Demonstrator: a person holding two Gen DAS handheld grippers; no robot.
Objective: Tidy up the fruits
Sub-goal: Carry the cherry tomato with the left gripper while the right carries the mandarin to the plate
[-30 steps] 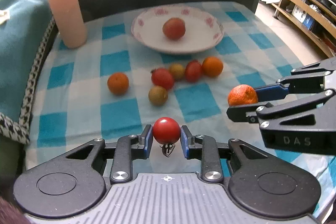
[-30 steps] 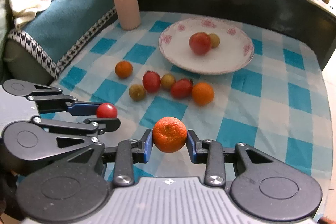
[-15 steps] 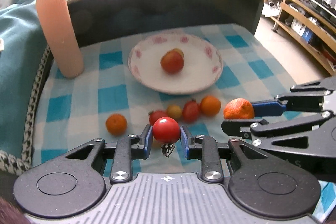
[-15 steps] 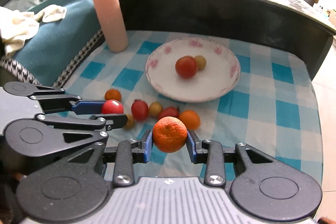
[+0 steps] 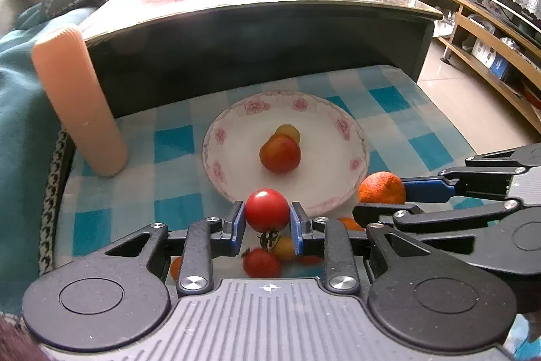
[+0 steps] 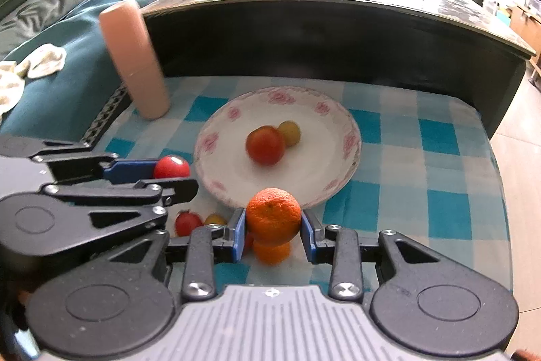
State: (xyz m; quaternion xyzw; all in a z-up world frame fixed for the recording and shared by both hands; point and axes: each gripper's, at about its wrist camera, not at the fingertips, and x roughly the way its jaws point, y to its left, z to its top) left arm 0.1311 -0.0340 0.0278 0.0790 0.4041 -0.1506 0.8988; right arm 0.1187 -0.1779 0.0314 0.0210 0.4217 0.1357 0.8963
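We hold a red tomato (image 5: 267,209) clamped in our left gripper (image 5: 267,215) and an orange mandarin (image 6: 273,215) clamped in our right gripper (image 6: 273,222), both carried clear of the checked cloth (image 6: 443,212). The flowered plate (image 5: 351,137) lies straight ahead of both, its near rim just beyond the fruit we carry. We judge neither hand clearly nearer, so each needs only a short push forward before letting go beside the two fruits (image 5: 280,153) already in the plate.
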